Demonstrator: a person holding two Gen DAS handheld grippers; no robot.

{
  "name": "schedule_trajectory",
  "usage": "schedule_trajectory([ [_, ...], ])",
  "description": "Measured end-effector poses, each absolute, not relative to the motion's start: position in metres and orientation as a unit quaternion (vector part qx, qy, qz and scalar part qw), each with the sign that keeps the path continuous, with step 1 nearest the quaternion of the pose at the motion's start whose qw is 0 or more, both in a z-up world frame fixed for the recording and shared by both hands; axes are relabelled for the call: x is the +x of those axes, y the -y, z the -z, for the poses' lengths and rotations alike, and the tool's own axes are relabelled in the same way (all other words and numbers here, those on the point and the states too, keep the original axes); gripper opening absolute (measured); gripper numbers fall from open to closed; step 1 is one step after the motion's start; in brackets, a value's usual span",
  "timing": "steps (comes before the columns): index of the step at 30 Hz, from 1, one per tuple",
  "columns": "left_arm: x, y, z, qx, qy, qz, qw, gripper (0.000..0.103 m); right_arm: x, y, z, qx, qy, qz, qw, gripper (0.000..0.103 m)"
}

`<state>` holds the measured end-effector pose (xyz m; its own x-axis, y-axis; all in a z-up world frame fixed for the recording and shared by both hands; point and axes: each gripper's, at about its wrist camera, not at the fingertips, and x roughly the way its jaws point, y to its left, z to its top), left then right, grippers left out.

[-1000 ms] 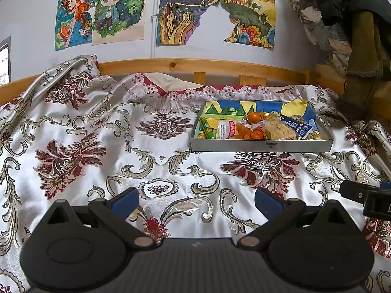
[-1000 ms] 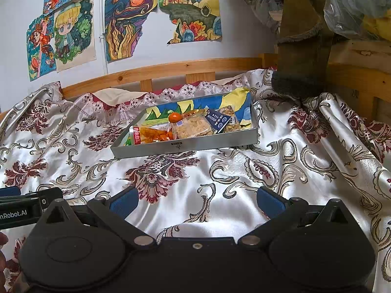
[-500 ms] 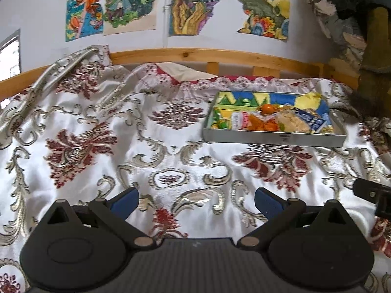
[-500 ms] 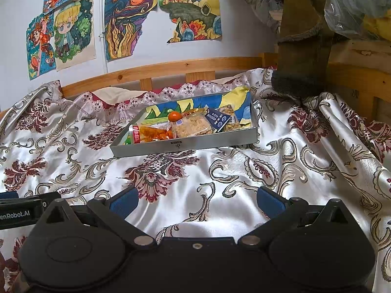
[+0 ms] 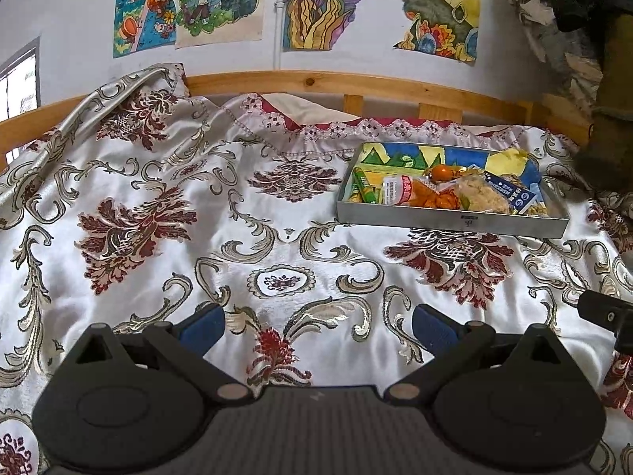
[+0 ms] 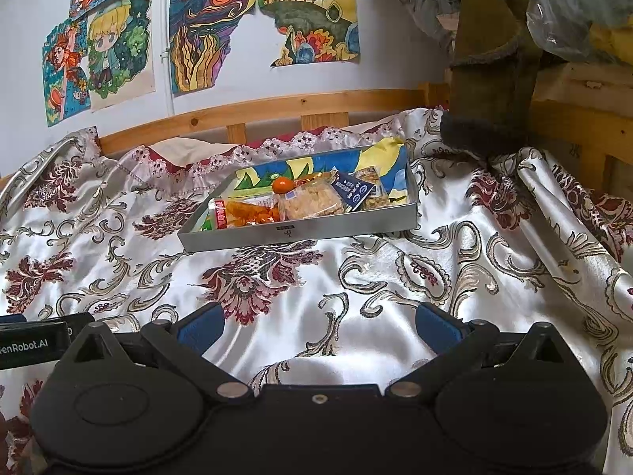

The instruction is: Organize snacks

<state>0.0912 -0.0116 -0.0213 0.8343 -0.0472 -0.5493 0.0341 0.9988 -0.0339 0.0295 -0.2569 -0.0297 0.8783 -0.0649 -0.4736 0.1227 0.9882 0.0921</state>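
A shallow grey metal tray (image 5: pixel 451 221) (image 6: pixel 300 233) rests on the patterned bedspread, far ahead of both grippers. Inside it lie several snacks: a green tube (image 5: pixel 363 190), an orange packet (image 5: pixel 429 197) (image 6: pixel 249 213), a small orange round sweet (image 5: pixel 441 172) (image 6: pixel 283 185), a clear pack of beige crackers (image 5: pixel 482 196) (image 6: pixel 312 202) and a dark blue packet (image 5: pixel 512 194) (image 6: pixel 354 190). My left gripper (image 5: pixel 318 326) is open over bare cloth, the tray ahead and to its right. My right gripper (image 6: pixel 318 326) is open too, holding nothing, the tray ahead and slightly left.
A wooden bed rail (image 5: pixel 356 87) runs behind the tray, under drawings on the wall (image 6: pixel 198 51). A hanging olive garment (image 6: pixel 490 79) and a wooden frame stand at the right. Part of the other gripper shows at each view's edge (image 5: pixel 605 316) (image 6: pixel 35 340).
The left gripper's view has shifted over the last second, so the tray now sits further right and higher. The right gripper has barely moved. Both stayed open.
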Motion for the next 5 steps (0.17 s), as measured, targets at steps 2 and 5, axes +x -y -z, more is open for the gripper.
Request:
schedule_trajectory([
  [2,0.0907,0.0118,0.0214,-0.010,-0.287,0.023,0.958,0.103,0.0296,0.2566,0.0295,0.059,-0.242,0.049,0.967,0.102],
  [5,0.0909,0.0118,0.0213,-0.011,-0.287,0.022,0.957,0.103,0.0298,0.2562,0.0304,0.059,-0.242,0.049,0.967,0.102],
])
